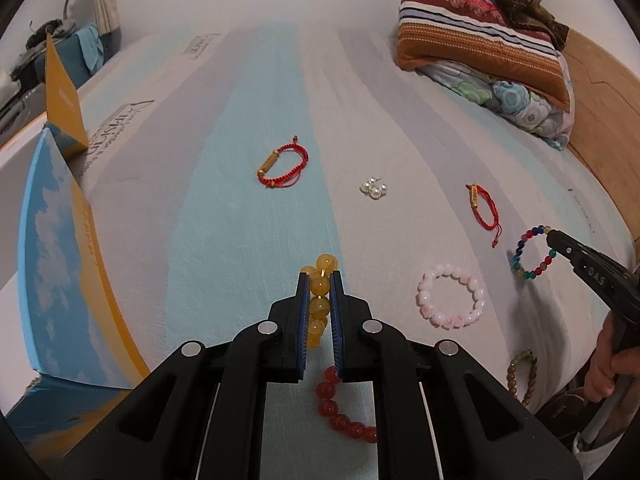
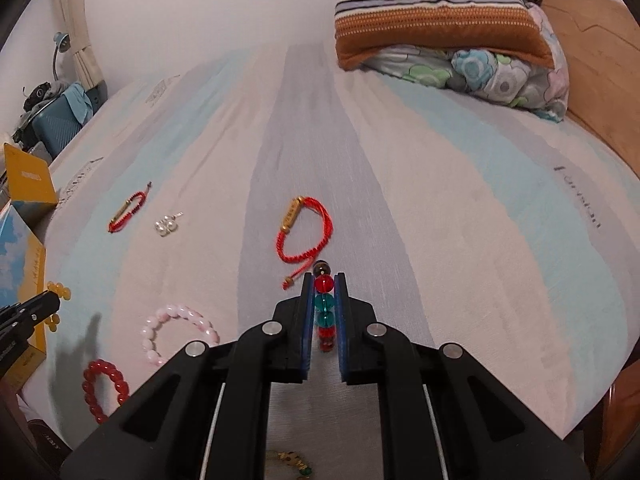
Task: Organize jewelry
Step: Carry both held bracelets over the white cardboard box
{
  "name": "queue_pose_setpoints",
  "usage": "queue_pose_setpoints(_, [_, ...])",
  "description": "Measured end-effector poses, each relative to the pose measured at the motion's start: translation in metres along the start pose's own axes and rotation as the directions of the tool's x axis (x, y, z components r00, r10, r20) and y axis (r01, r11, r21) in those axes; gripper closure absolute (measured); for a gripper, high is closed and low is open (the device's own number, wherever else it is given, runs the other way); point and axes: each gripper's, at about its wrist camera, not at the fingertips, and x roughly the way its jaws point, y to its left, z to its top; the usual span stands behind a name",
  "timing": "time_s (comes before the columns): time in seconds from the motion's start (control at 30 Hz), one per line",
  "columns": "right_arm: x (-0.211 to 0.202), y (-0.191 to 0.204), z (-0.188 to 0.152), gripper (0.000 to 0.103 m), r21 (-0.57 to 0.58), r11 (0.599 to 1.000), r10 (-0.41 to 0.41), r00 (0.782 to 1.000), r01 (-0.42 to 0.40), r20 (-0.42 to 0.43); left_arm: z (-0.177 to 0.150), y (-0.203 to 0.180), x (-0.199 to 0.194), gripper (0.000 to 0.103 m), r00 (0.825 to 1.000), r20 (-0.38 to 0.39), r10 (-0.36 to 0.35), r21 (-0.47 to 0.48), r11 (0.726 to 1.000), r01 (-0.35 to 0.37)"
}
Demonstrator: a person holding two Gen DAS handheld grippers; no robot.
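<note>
We see a bed sheet [image 1: 260,216] striped pale blue, grey and cream. On it lie amber beads [image 1: 319,304], dark red beads [image 1: 340,412], a pink-and-white bracelet [image 1: 450,295], white pearls [image 1: 374,189] and two red cords with gold tubes [image 1: 282,166] [image 2: 304,236]. At 3 o'clock hangs a multicolour bracelet [image 1: 534,254]: blue, red, teal. The pillow [image 2: 432,12] is orange, striped red and navy. Our tools [image 1: 319,280] [image 2: 324,280] are black with blue pads.

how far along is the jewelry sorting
Nothing looks put away yet. In hand: left claw shut on the yellow bracelet, right claw on the multicolor bracelet. Left on the bed: pink bracelet, red bead bracelet, two red cords, pearls.
</note>
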Motion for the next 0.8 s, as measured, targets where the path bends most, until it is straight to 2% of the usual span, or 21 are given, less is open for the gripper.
queue_pose_setpoints(0.27, [-0.018,0.020,0.011,0.094,-0.035,0.999,0.010,1.000,-0.009,0.024,0.010,0.004,-0.022,0.094,0.999,0.034,0.023,-0.010,1.000,-0.022])
queue_pose_setpoints(0.47, [-0.040,0.050,0.028,0.094,-0.072,0.997,0.039,0.997,-0.034,0.060,0.018,0.015,-0.052,0.094,0.996,0.073,0.045,-0.017,0.999,-0.044])
queue_pose_setpoints(0.8, [-0.084,0.140,0.053,0.094,-0.172,0.976,0.151,0.982,-0.130,0.112,0.023,0.061,-0.110,0.094,0.983,0.136,0.127,-0.084,0.990,-0.116])
